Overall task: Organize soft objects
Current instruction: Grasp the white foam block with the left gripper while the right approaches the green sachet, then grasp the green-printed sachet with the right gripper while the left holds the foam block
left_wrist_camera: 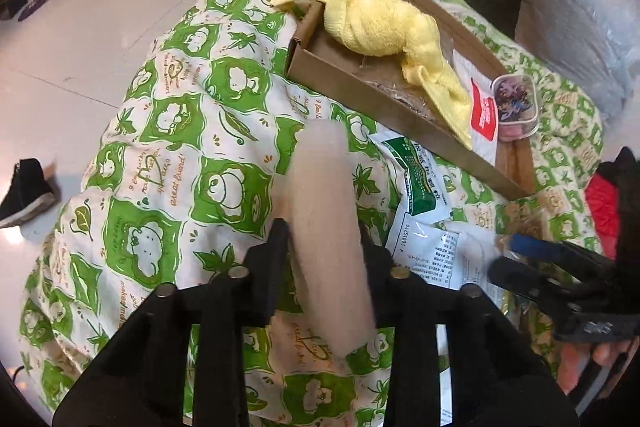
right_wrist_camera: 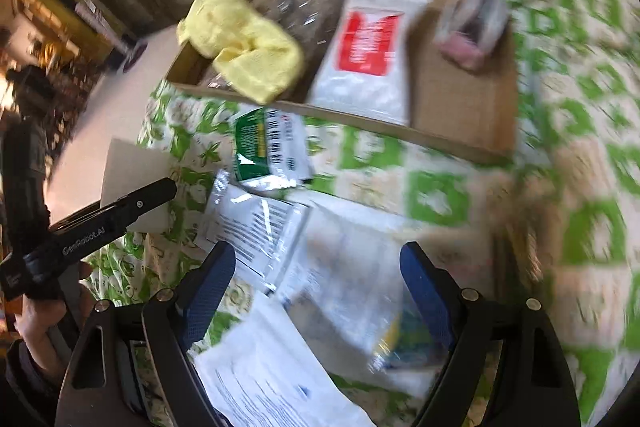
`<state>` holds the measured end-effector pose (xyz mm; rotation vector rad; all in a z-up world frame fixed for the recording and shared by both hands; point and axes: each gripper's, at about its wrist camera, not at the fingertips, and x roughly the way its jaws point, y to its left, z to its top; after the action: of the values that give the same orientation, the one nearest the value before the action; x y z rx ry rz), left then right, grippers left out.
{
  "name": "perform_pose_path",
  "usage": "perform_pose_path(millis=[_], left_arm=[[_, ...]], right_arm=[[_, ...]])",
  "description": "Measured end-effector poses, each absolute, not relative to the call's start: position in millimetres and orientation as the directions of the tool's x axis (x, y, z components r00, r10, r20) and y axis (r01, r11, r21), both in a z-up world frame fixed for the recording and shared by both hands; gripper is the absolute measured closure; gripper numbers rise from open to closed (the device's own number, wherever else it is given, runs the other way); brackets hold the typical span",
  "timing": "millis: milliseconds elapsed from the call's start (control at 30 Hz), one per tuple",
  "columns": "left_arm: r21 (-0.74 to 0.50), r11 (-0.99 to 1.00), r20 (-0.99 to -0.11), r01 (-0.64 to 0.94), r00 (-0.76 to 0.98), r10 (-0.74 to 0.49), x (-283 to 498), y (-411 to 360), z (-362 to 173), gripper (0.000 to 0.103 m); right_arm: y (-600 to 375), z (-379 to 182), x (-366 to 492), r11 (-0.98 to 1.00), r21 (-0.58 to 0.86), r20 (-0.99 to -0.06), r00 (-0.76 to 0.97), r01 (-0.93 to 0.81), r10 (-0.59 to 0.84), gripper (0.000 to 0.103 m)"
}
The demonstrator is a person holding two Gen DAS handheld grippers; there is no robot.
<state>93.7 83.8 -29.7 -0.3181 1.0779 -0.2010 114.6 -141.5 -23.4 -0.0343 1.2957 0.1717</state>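
Note:
My left gripper (left_wrist_camera: 324, 227) is shut on a pale beige pad (left_wrist_camera: 326, 211), held above the green frog quilt (left_wrist_camera: 172, 155); the pad also shows in the right wrist view (right_wrist_camera: 132, 183). A shallow cardboard tray (left_wrist_camera: 360, 95) lies ahead and holds a yellow towel (left_wrist_camera: 376, 23), a white pouch with a red label (right_wrist_camera: 368, 55) and a small clear box (left_wrist_camera: 516, 103). My right gripper (right_wrist_camera: 316, 287) is open over clear plastic packets (right_wrist_camera: 344, 291). A green-and-white packet (right_wrist_camera: 268, 147) lies in front of the tray.
The quilt covers a bed that drops off to a white floor (left_wrist_camera: 72, 47) on the left, where a black shoe (left_wrist_camera: 24, 191) stands. A printed paper sheet (right_wrist_camera: 272, 379) lies under my right gripper. A wrapped white bundle (left_wrist_camera: 576, 27) sits at the far right.

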Motion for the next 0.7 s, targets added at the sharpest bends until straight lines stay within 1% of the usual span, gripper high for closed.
perform_pose_path(millis=[100,167,233,300,333,400,500,567,600,667,700], left_arm=[[-0.374,0.927,-0.814,0.017,0.474,-0.337,95,87,-29,0.08],[-0.384,0.923,-0.808,0.028,0.474,-0.351,96,87,-28,0.08],[-0.384,0.923,-0.81,0.038,0.466,-0.356,99,81,-31,0.08],[-0.372,0.927,-0.819,0.048,0.454,-0.352,101,76,-35,0.08],[-0.365,0.929,-0.825,0.053,0.444,-0.35,101,75,-38,0.08],[-0.359,0.931,-0.832,0.057,0.433,-0.347,103,72,-41,0.08],[-0.344,0.937,-0.838,0.065,0.428,-0.338,103,71,-43,0.08],[-0.34,0.938,-0.838,0.067,0.431,-0.334,103,72,-43,0.08],[-0.337,0.939,-0.838,0.067,0.432,-0.332,103,71,-42,0.08],[-0.333,0.941,-0.837,0.067,0.438,-0.327,101,71,-40,0.08],[-0.331,0.941,-0.837,0.065,0.44,-0.325,102,70,-40,0.08]], right_arm=[[-129,-33,132,0.987,0.065,-0.963,0.249,-0.149,0.101,0.019],[-125,-36,143,0.989,0.073,-0.961,0.256,-0.132,0.105,0.024],[-121,-42,158,0.992,0.072,-0.96,0.264,-0.109,0.098,0.026],[-116,-51,171,0.993,0.078,-0.962,0.255,-0.089,0.098,0.03],[-115,-55,175,0.993,0.086,-0.964,0.246,-0.078,0.103,0.035],[-115,-69,186,0.993,0.107,-0.969,0.22,-0.047,0.115,0.036],[-112,-70,191,0.994,0.098,-0.965,0.238,-0.046,0.107,0.036],[-110,-69,191,0.995,0.078,-0.965,0.247,-0.07,0.093,0.048],[-106,-67,188,0.994,0.065,-0.964,0.253,-0.086,0.085,0.051],[-103,-68,185,0.993,0.068,-0.963,0.254,-0.097,0.091,0.059],[-103,-68,182,0.992,0.069,-0.963,0.252,-0.105,0.094,0.061]])
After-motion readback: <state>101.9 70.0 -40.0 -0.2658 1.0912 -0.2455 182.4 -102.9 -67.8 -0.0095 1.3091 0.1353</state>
